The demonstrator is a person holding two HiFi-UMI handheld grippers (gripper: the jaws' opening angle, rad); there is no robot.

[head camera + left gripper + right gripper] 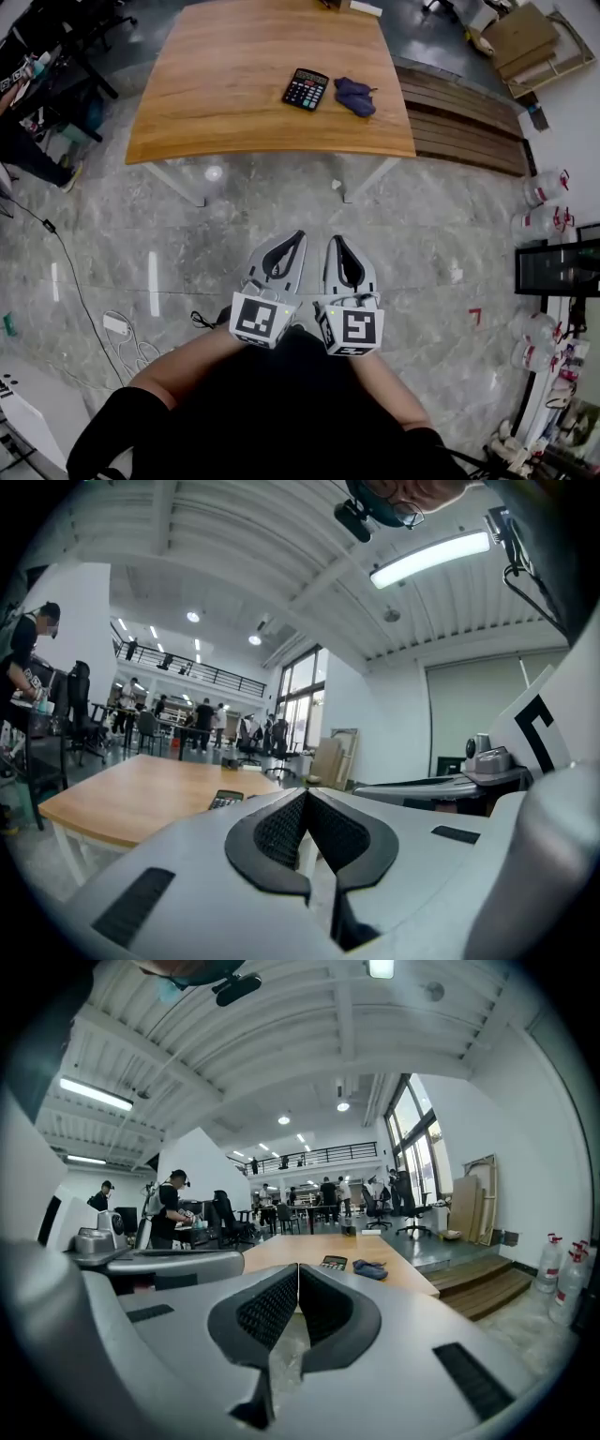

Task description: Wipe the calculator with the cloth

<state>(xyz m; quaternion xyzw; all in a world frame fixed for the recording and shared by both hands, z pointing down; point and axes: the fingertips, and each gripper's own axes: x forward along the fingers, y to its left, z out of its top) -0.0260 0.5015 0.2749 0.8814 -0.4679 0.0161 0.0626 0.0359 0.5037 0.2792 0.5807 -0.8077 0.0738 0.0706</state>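
A black calculator [306,89] lies on the wooden table [225,84], with a crumpled dark blue cloth [355,96] just to its right. Both show small in the right gripper view as the calculator [333,1263] and the cloth [369,1268]; the left gripper view catches only the calculator [225,800]. My left gripper [298,234] and right gripper [332,240] hang side by side over the floor, well short of the table's near edge. Both are shut with nothing between their jaws, tips touching [305,793] [298,1267].
The floor between me and the table is grey marble, with cables and a white box [116,324] at the left. Wooden steps [464,127] run along the table's right side. Plastic jugs [544,187] stand at the right wall. People work at desks in the background [169,1208].
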